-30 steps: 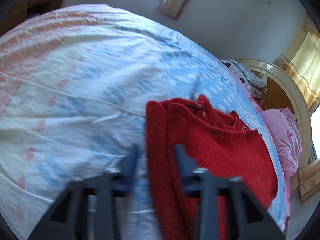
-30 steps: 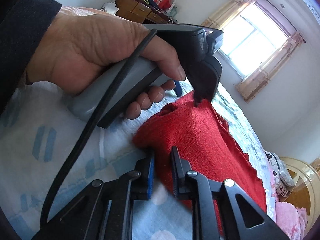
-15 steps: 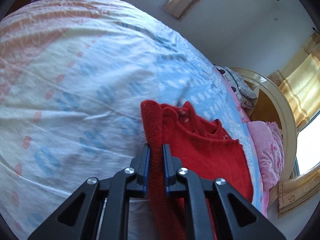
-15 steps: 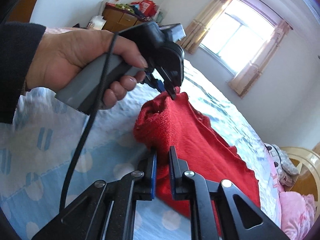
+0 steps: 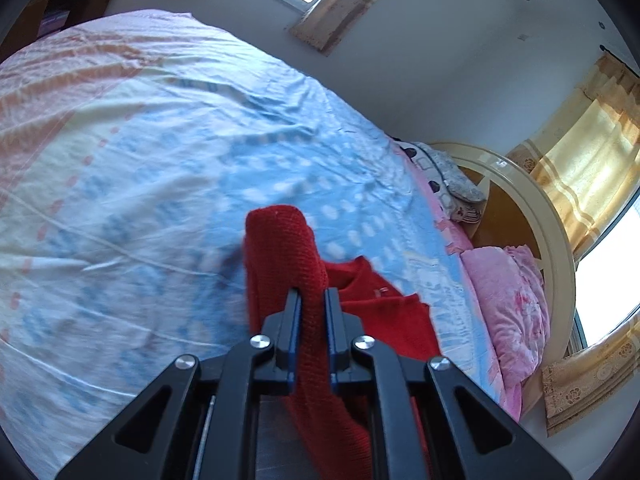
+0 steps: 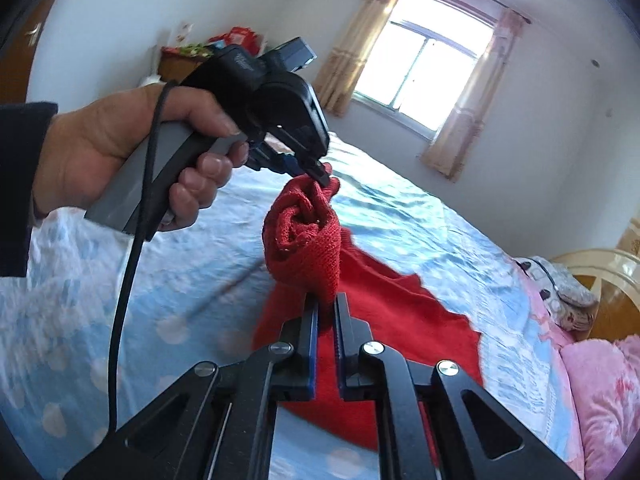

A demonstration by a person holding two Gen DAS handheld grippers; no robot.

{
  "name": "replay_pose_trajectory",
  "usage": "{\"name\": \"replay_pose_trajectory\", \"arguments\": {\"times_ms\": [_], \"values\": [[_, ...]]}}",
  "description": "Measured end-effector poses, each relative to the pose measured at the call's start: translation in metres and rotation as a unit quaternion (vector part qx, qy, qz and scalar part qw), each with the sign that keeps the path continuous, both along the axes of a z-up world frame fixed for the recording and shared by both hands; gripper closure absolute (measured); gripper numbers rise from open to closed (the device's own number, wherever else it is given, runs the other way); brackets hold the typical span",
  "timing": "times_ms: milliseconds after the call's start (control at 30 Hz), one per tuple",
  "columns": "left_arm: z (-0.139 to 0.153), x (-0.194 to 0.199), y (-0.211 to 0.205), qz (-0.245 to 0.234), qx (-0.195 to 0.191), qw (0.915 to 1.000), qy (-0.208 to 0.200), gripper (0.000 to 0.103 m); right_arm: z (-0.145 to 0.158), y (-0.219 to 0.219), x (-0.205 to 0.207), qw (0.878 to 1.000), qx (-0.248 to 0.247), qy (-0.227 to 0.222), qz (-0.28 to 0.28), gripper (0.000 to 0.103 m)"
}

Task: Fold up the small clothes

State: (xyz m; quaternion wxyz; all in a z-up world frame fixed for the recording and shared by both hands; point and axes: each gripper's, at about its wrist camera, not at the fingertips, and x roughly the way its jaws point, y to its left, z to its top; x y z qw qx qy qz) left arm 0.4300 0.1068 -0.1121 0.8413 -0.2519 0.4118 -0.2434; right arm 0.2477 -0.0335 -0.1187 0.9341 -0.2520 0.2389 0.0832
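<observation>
Blue-patterned bed (image 5: pixel 168 168) under red knit garment (image 6: pixel 384 312), pink blanket (image 5: pixel 508 304), perhaps a pillow (image 5: pixel 448 176)

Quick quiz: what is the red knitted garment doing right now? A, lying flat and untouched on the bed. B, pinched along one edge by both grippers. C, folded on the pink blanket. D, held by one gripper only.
B: the left gripper and right gripper both clamp the red knitted garment.
</observation>
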Motion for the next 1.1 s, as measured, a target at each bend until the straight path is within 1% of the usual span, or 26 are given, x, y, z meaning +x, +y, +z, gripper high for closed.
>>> {"name": "replay_pose_trajectory", "arguments": {"times_ms": [167,367,500,667,767,900,1067,1100], "values": [[0.012,0.002,-0.031,-0.009,0.0,0.9999,-0.009,0.092,0.003,-0.025,0.003,0.999,0.045,0.005,-0.02,0.098],[0.025,0.001,-0.069,-0.031,0.009,0.9992,-0.023,0.092,0.008,-0.067,0.001,0.996,0.079,0.005,-0.043,0.098],[0.026,0.004,-0.096,-0.046,0.016,0.9985,-0.024,0.092,0.009,-0.093,-0.001,0.993,0.103,0.011,-0.057,0.098],[0.02,0.007,-0.136,-0.07,0.03,0.9969,-0.02,0.092,0.002,-0.125,-0.002,0.99,0.119,0.021,-0.075,0.098],[0.011,0.008,-0.164,-0.086,0.038,0.9955,-0.013,0.092,-0.003,-0.143,-0.005,0.988,0.125,0.028,-0.09,0.098],[0.0,0.006,-0.197,-0.108,0.054,0.9927,-0.005,0.092,-0.015,-0.167,-0.007,0.983,0.139,0.049,-0.109,0.098],[-0.008,0.0,-0.226,-0.126,0.074,0.9892,-0.009,0.092,-0.036,-0.194,-0.009,0.974,0.166,0.083,-0.13,0.1],[-0.009,-0.001,-0.232,-0.13,0.085,0.9879,-0.014,0.092,-0.039,-0.197,-0.009,0.972,0.174,0.091,-0.132,0.1]]}}
